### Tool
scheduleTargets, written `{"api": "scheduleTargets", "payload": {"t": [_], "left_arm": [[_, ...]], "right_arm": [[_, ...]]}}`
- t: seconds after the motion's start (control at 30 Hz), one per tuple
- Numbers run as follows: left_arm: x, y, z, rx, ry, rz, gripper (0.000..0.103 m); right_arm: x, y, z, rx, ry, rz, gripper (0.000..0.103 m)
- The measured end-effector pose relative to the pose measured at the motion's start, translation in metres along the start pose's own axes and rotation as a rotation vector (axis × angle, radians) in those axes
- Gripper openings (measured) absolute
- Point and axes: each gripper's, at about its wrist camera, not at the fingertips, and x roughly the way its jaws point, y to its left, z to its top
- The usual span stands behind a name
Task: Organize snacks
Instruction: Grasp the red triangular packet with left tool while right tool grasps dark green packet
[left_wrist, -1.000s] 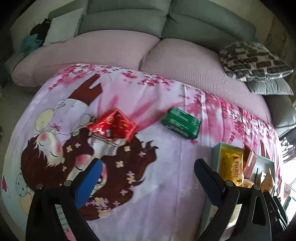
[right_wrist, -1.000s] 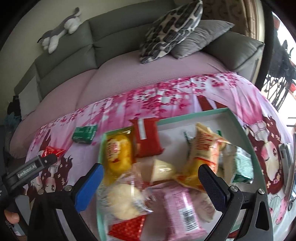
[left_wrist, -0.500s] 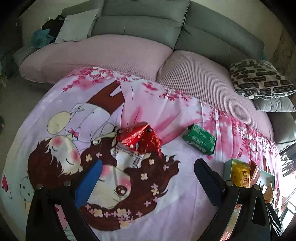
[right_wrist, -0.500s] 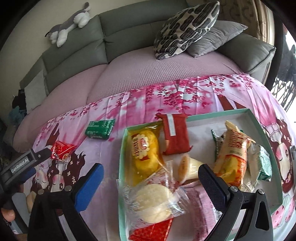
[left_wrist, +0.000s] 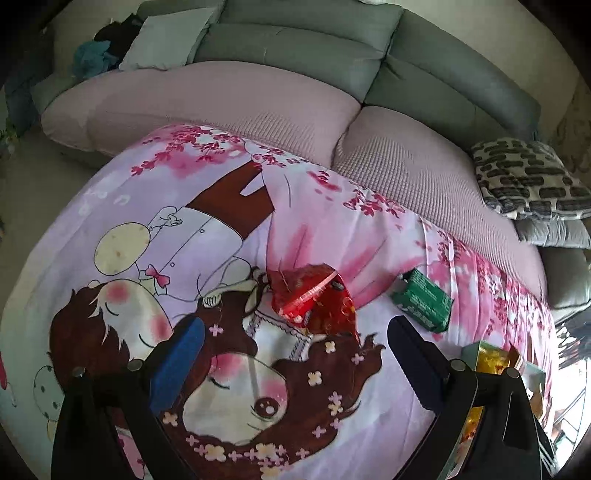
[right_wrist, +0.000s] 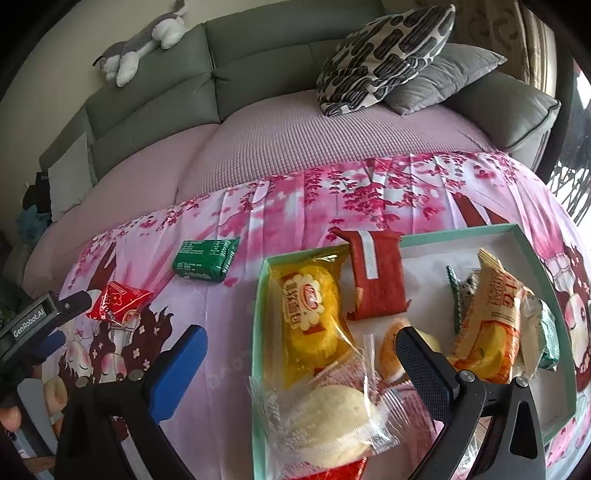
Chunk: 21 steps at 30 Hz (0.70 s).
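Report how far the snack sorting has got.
Mostly done: several packets, including the yellow cake packet, already lie in the teal tray. In hand: nothing; the left tool is open, facing the red packet. Left: that packet and the green packet, both on the cloth.

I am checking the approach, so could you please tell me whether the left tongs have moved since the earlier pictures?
Yes. In the right wrist view the left tongs have closed in on the red packet, which lies where it was beside the green packet.
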Motion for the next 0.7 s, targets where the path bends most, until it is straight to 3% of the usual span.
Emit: {"api": "scheduleTargets", "payload": {"t": [0.23, 0.6, 0.7], "left_arm": [[0.005, 0.007, 0.018, -0.020, -0.035, -0.042, 0.099], [0.037, 0.001, 0.025, -0.037, 0.071, -0.104, 0.099], [0.044, -0.004, 0.024, -0.024, 0.090, -0.113, 0.098]], "right_arm": [[0.008, 0.024, 0.012, -0.030, -0.034, 0.033, 0.103], [0.050, 0.061, 0.047, -0.020, 0.008, 0.136, 0.102], [0.065, 0.064, 0.059, 0.006, 0.046, 0.174, 0.095]]}}
